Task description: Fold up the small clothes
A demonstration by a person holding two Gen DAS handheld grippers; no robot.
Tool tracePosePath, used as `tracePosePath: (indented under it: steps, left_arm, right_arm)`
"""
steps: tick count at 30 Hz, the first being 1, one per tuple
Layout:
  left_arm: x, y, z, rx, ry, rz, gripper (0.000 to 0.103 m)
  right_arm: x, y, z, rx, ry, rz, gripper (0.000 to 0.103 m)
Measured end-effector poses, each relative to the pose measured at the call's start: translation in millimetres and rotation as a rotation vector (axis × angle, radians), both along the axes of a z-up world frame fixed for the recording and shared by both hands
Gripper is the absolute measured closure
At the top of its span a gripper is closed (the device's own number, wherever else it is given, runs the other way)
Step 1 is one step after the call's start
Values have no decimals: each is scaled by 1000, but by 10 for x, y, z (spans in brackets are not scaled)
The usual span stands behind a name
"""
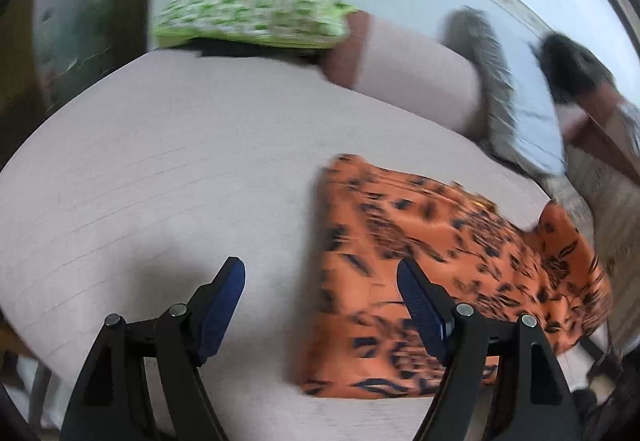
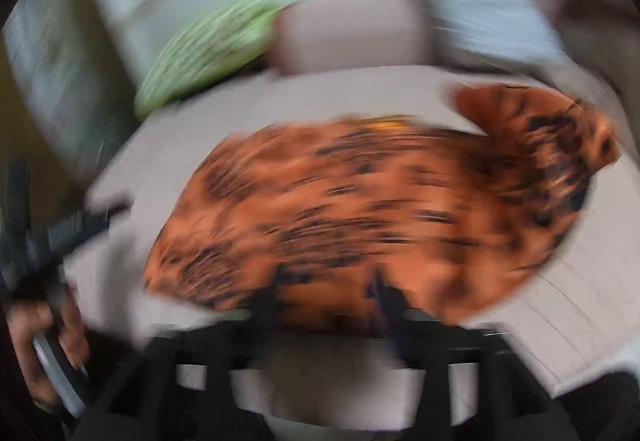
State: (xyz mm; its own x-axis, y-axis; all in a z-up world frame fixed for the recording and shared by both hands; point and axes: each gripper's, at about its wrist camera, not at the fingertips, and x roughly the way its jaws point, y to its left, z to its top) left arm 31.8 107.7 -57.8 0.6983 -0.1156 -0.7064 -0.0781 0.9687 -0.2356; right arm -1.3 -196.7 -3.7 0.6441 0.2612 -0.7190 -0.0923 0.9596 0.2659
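Observation:
An orange garment [image 1: 432,241] with a black leaf print lies folded flat on the pale pink bedspread [image 1: 160,161]. Its straight left edge faces my left gripper. One loose part bulges at its right end [image 1: 568,241]. My left gripper [image 1: 320,267] hovers above the bed, open and empty, its right finger over the garment's lower left part. The right wrist view is heavily smeared. There the garment [image 2: 360,201] fills the middle. My right gripper [image 2: 326,297] is over its near edge with its fingers apart and nothing seen clamped between them. A hand [image 2: 44,333] holds the left gripper [image 2: 52,237] at the left edge.
At the head of the bed lie a green patterned pillow [image 1: 252,9], a pale pink pillow [image 1: 412,73] and a grey-white pillow [image 1: 516,113]. A light wall rises behind them. The bed's right edge drops off past the garment.

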Motion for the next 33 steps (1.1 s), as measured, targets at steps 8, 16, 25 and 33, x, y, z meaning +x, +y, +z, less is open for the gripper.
tracePosePath:
  steps: [8, 16, 25, 33]
  left_arm:
    - [267, -882, -27, 101, 30, -162, 24]
    - [382, -1308, -157, 168, 56, -211, 24]
    - [402, -1279, -271, 175, 68, -200, 24]
    - [531, -1464, -704, 323, 191, -253, 20]
  right_arm:
    - [-308, -2010, -533, 549, 112, -444, 16]
    - [12, -2313, -1050, 845, 196, -500, 16]
    - [428, -2215, -1042, 671, 225, -478, 60]
    - [609, -1996, -911, 556, 237, -404, 74]
